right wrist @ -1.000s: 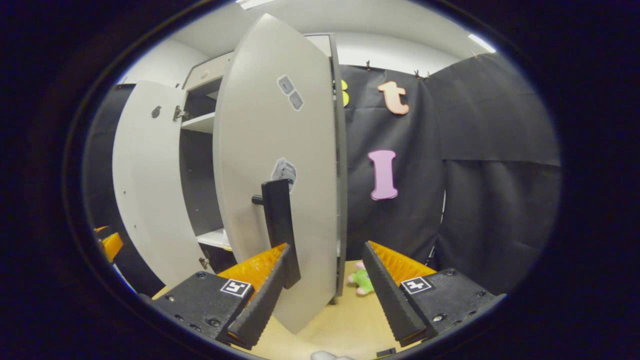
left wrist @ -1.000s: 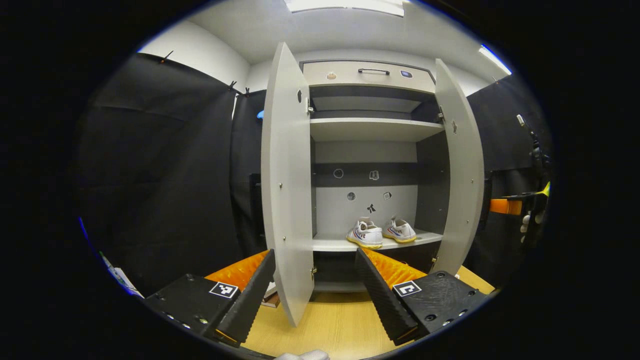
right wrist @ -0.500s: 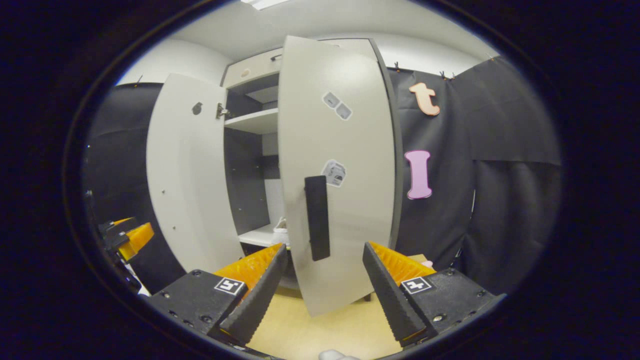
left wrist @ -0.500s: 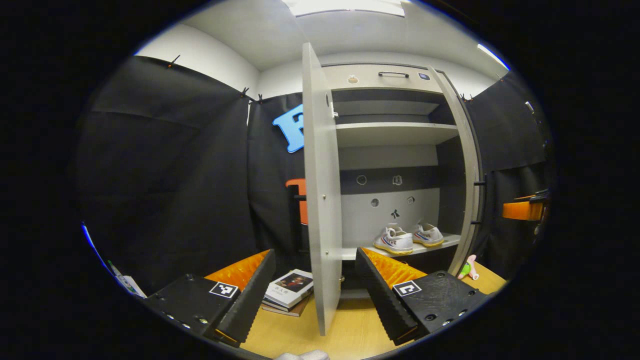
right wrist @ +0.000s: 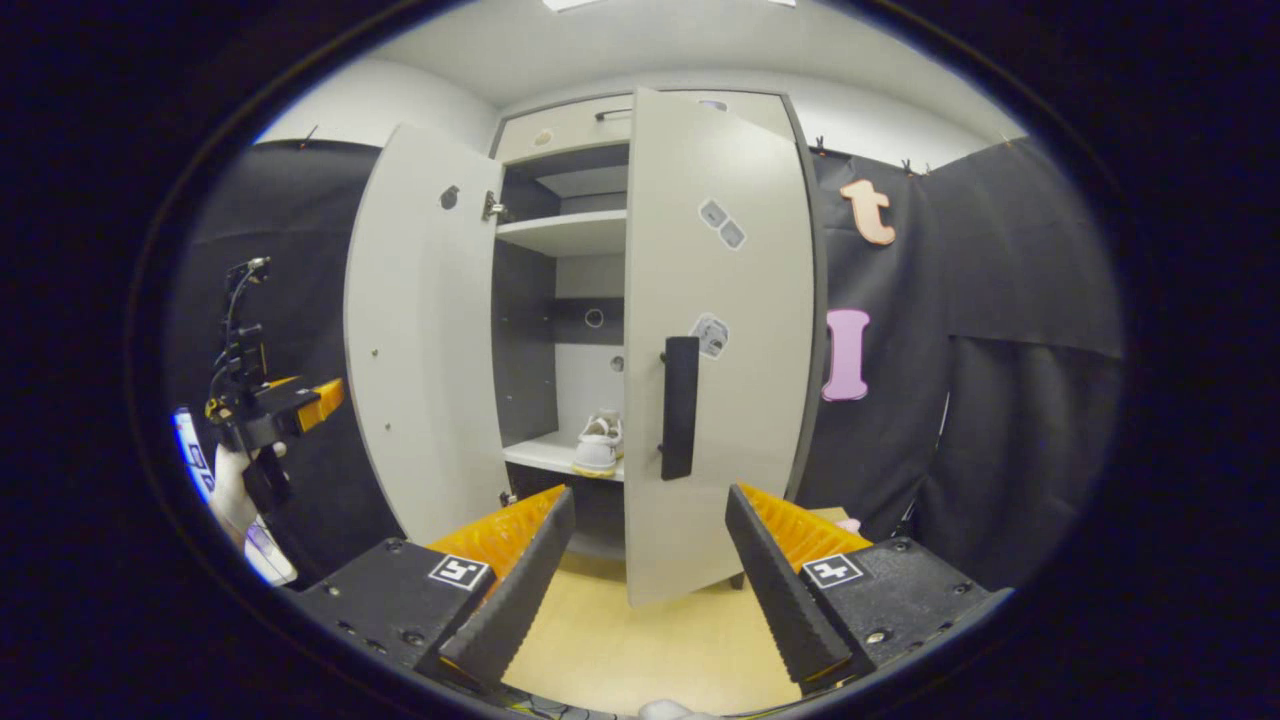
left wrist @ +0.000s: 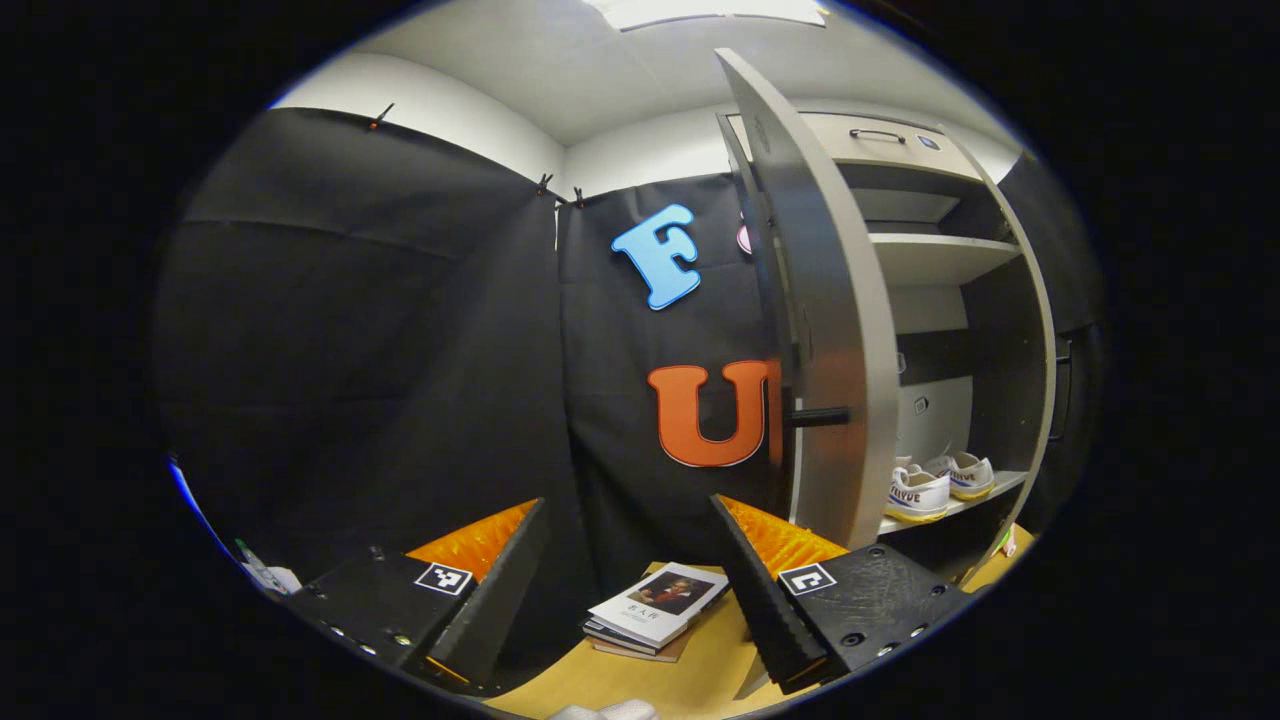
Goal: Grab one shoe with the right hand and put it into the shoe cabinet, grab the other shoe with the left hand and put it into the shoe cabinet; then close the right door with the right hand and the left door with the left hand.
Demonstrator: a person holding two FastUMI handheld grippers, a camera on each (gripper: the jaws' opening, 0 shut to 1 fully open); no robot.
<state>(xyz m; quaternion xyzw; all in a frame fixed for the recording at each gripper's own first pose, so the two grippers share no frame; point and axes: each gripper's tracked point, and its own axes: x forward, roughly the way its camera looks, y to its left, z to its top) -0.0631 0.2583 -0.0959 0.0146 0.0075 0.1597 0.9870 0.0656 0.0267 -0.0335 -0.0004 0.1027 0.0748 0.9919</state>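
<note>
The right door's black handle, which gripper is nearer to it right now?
Right. The right gripper sits open just below the right door's black handle; the left gripper hangs far off, beyond the left door.

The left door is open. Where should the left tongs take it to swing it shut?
Probably the dark handle on the left door's outer face, approached from the left, outside the cabinet; it juts out, leaving room behind for a finger.

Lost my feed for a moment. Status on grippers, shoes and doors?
Right gripper open, facing right door, partly closed. Left gripper open beside left door, wide open. Shoes on shelf. Books on floor.
</note>
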